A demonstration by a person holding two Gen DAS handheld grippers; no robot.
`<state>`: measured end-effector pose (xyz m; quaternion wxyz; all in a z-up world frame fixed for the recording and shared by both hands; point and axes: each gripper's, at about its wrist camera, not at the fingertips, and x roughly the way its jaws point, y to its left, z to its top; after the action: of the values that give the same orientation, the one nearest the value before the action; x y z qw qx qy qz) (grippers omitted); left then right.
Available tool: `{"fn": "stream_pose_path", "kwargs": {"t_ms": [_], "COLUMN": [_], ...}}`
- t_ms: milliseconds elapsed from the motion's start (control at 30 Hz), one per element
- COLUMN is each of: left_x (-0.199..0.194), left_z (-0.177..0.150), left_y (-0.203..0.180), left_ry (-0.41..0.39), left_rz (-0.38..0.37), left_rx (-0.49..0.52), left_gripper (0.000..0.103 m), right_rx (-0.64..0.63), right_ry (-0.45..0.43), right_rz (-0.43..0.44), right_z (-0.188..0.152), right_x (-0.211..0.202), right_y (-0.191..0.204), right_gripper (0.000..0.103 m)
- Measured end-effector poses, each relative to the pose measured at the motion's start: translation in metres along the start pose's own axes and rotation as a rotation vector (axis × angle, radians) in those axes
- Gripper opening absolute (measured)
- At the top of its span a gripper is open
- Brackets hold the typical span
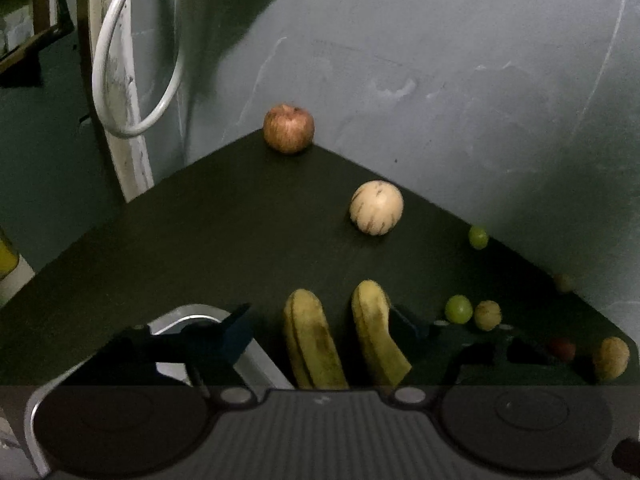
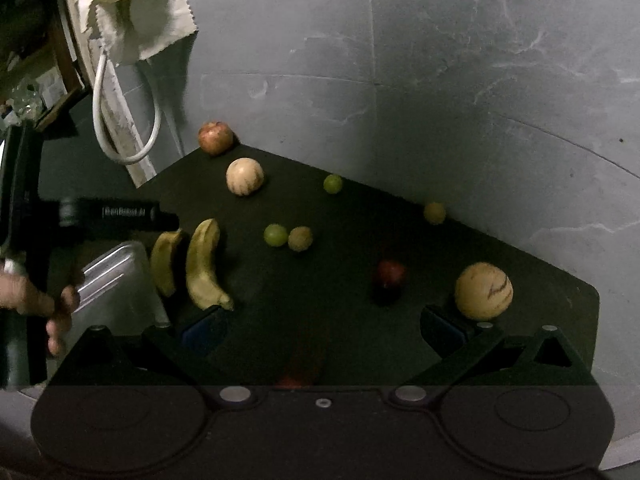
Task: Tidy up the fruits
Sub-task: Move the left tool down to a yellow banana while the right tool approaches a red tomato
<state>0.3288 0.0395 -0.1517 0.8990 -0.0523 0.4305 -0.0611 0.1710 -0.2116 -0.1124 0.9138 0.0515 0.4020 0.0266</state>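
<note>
The left gripper [image 1: 320, 320] hangs low over the near edge of the dark counter [image 1: 200, 232], its fingers wide, with two bananas [image 1: 344, 336] lying between them but apparently not clamped. A metal tray [image 2: 116, 276] sits at the near left corner, just beside the bananas and partly under the left finger [image 1: 236, 326]. Ripe and spotted, the bananas look soft and easily bruised, so a gentle hold across the thick middle of one at a time seems best.

The right gripper [image 2: 332, 328] is also spread wide and holds nothing; a red plum [image 2: 390, 276] lies a little ahead of its gap, and a pale striped melon [image 2: 484, 290] sits just beside its right finger [image 2: 444, 326]. The plum is probably slick and light. The melon looks firm and heavier, and its round shape may roll out of a narrow pinch, so it wants a grip across its widest part.

Further in, a green grape [image 2: 276, 235] touches a small brownish fruit [image 2: 300, 239] near the middle of the counter. Both are small and likely to squash. Toward the back edge lie another grape [image 2: 333, 183] and a small yellowish fruit [image 2: 435, 213], well apart. A second striped melon [image 2: 245, 177] and an apple [image 2: 215, 137] sit near the far corner, against the grey wall [image 2: 440, 80]. The apple is hard and should bear a firm grip.
</note>
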Motion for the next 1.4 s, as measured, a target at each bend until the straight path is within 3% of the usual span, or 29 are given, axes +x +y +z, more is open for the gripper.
{"fn": "stream_pose_path", "kwargs": {"t_ms": [200,367,767,933,1067,1333,1400], "left_x": [0.019,0.028,0.038,0.042,0.042,0.038,0.039], "left_z": [0.002,0.005,0.000,0.003,0.003,0.002,0.001], "left_y": [-0.003,0.003,0.001,-0.002,-0.002,-0.001,-0.002], "left_ry": [0.043,0.071,0.168,0.172,0.172,0.165,0.161], "left_rz": [0.014,0.034,0.073,0.084,0.096,0.095,0.097], "left_rx": [0.000,-0.023,-0.027,-0.026,-0.030,-0.029,-0.026], "left_gripper": [0.053,0.045,0.044,0.044,0.038,0.038,0.038], "right_rx": [0.002,0.008,-0.004,-0.010,-0.038,-0.121,-0.154], "right_ry": [0.022,0.043,0.064,0.077,0.096,0.145,0.151], "right_rz": [0.020,0.039,0.065,0.065,0.071,0.085,0.075], "right_z": [0.002,-0.002,0.000,-0.002,-0.012,-0.035,-0.039], "right_x": [0.015,0.021,0.030,0.033,0.035,0.035,0.037], "right_y": [-0.008,-0.006,0.003,0.000,0.002,0.012,0.016], "right_gripper": [0.102,0.102,0.102,0.102,0.102,0.087,0.079]}}
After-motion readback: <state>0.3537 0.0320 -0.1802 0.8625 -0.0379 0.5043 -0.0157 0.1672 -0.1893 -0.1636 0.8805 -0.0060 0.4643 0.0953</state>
